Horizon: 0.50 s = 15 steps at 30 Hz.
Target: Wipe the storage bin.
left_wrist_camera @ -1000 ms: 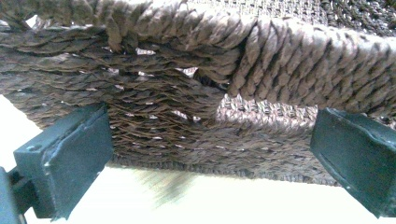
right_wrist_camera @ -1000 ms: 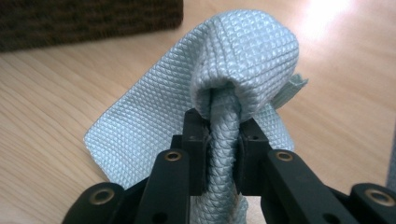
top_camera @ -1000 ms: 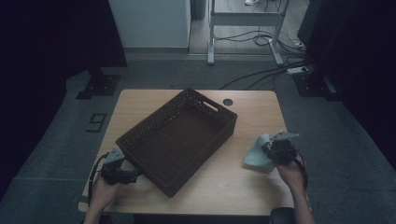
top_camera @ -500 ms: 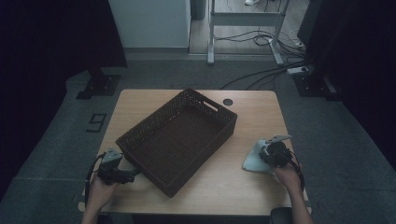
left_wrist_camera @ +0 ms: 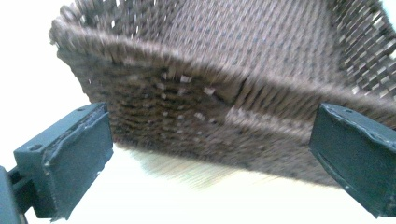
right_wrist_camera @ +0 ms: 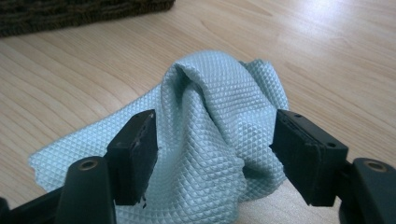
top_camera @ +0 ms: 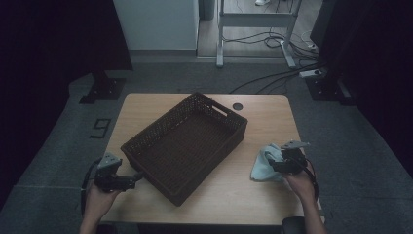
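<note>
R gripper (top_camera: 280,158) sits at the table's right near edge, held by the person's right hand (top_camera: 301,181), w/ its grey three-cornered plate on top. In the right gripper view the two black jaws stand apart, approx. mid-width, on either side of a raised fold of the cloth (right_wrist_camera: 210,140). The jaws have just been opening; the cloth is between them, but the pads do not press on it: a gap shows beside each pad. The cloth is light blue w/ a fine diamond weave. It lies bunched on the wooden table (top_camera: 263,114), peak up between the jaws, flat portion spread toward that view's lower left. In the high view the cloth (top_camera: 263,168) lies just left of the R gripper, apart from the basket (top_camera: 185,146).

L gripper (top_camera: 132,179) is at the table's left near corner, held by the left hand (top_camera: 100,195), pointing toward the basket's near-left corner. In the left gripper view its jaws are wide apart w/ nothing between the pads; the basket wall (left_wrist_camera: 210,112) shows beyond them, blurred. Contact between L jaw tips and the basket: cannot tell from the high view.

Basket: dark brown wicker, rectangular, set diagonally at table centre, interior empty, handle cut-out in the far end wall. A small dark round spot (top_camera: 237,106) shows on the tabletop just beyond the basket's far corner.
</note>
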Motion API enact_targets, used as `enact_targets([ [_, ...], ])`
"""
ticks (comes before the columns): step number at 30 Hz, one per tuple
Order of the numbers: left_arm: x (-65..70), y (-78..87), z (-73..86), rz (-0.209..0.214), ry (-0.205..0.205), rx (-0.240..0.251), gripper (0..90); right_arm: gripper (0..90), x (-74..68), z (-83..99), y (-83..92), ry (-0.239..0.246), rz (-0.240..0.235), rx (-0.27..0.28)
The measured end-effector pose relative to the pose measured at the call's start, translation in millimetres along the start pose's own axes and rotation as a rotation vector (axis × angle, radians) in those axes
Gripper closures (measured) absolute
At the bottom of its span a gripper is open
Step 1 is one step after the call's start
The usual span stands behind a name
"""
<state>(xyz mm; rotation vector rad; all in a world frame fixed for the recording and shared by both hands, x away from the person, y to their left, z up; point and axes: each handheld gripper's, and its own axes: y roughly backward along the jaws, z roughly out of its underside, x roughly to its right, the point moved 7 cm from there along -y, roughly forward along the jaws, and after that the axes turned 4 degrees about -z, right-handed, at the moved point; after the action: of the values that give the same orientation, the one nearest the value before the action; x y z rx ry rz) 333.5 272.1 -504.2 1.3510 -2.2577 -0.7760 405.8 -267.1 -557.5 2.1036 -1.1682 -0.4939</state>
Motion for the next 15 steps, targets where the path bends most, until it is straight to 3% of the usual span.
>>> enact_targets([
  [5, 5.2, 9.7, -14.5, -0.003, 0.001, -0.002, 0.0, 30.4, -1.7, 0.5, 2.2, -0.002, -0.006, 0.004],
  [8, 9.2, 12.4, -25.4, -0.031, -0.017, -0.009, 0.0, 30.5, -2.6, 1.4, 1.3, 0.002, -0.008, -0.005],
  [15, 31.0, 0.8, -39.9, -0.066, -0.028, -0.065, 0.0, 30.7, -3.9, 1.6, 1.3, 0.012, -0.012, -0.010],
])
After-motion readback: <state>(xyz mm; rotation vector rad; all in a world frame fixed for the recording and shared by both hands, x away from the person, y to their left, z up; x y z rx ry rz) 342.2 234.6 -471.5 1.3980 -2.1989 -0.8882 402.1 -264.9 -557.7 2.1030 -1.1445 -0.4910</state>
